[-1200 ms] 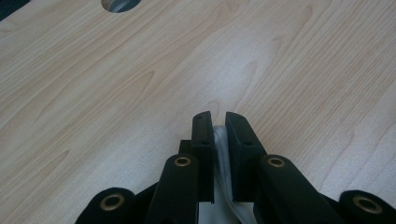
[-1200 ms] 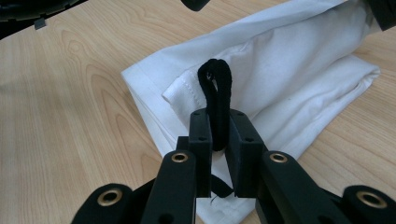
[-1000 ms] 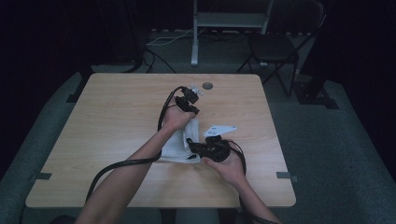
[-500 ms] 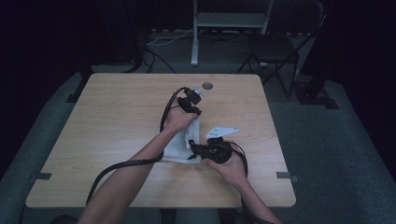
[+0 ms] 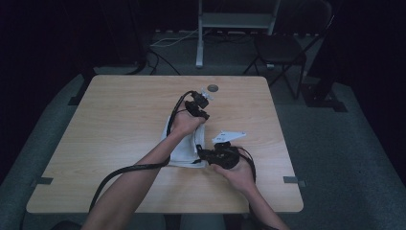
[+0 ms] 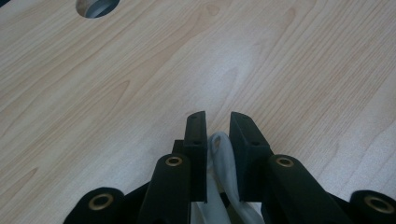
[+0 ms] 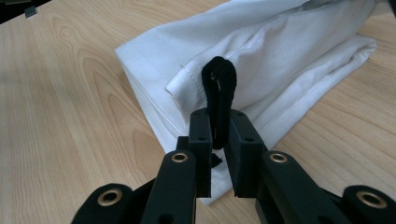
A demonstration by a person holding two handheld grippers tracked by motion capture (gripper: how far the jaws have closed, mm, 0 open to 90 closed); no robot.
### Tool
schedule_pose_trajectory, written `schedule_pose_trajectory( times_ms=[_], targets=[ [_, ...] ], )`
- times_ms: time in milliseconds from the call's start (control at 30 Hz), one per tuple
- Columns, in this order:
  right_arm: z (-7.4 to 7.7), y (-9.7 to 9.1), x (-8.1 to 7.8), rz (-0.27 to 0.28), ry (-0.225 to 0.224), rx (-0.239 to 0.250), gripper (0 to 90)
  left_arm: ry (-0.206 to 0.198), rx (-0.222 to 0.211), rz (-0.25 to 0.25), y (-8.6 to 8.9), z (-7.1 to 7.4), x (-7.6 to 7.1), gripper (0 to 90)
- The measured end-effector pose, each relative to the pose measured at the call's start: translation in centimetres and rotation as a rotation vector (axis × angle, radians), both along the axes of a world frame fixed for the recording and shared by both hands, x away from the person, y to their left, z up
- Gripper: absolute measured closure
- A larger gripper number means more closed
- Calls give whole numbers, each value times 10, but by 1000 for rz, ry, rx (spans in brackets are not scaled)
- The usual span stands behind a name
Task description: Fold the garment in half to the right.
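Note:
A folded white cloth (image 5: 184, 148) lies mid-table. My left gripper (image 5: 203, 114) is at its far end. In the left gripper view a rounded fold of the white cloth (image 6: 219, 144) sits between the jaws of the left gripper (image 6: 218, 119). Those jaws have just been opening, and the fold now looks loose rather than pinched. My right gripper (image 5: 201, 153) is at the cloth's near right corner. In the right gripper view, the right gripper (image 7: 218, 116) is shut on a black strap loop (image 7: 218, 88), which stands up in front of the white cloth (image 7: 280, 46).
The wooden table (image 5: 119, 124) has a round cable hole (image 5: 212, 88) just beyond the left gripper; the hole (image 6: 95, 5) also shows in the left gripper view. Behind the table stand a chair (image 5: 282, 48) and a metal stand (image 5: 237, 19). Cables trail along both forearms.
The left hand and its gripper have edged slightly to the right over the cloth's far end. The right hand and the cloth stay where they were.

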State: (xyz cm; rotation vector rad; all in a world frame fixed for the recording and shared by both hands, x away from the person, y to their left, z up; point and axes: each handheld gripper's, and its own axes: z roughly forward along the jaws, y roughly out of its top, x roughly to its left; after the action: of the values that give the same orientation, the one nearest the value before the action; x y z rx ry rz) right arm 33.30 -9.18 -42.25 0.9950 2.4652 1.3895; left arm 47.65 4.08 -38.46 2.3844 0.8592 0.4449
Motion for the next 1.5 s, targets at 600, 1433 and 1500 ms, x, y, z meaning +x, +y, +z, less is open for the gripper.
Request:
schedule_pose_trajectory(
  times_ms=[600, 1433, 1500],
  targets=[
    [0, -8, -2, -7, 2, -18, 551, 4, -35, -8, -8, -1, -1, 616],
    [-3, 1, 0, -59, 14, -27, 751, -59, 23, 46, 33, 0, 0, 480],
    [-5, 4, 0, -49, 19, -49, 787, -67, 35, 34, 29, -4, -1, 475]
  ],
)
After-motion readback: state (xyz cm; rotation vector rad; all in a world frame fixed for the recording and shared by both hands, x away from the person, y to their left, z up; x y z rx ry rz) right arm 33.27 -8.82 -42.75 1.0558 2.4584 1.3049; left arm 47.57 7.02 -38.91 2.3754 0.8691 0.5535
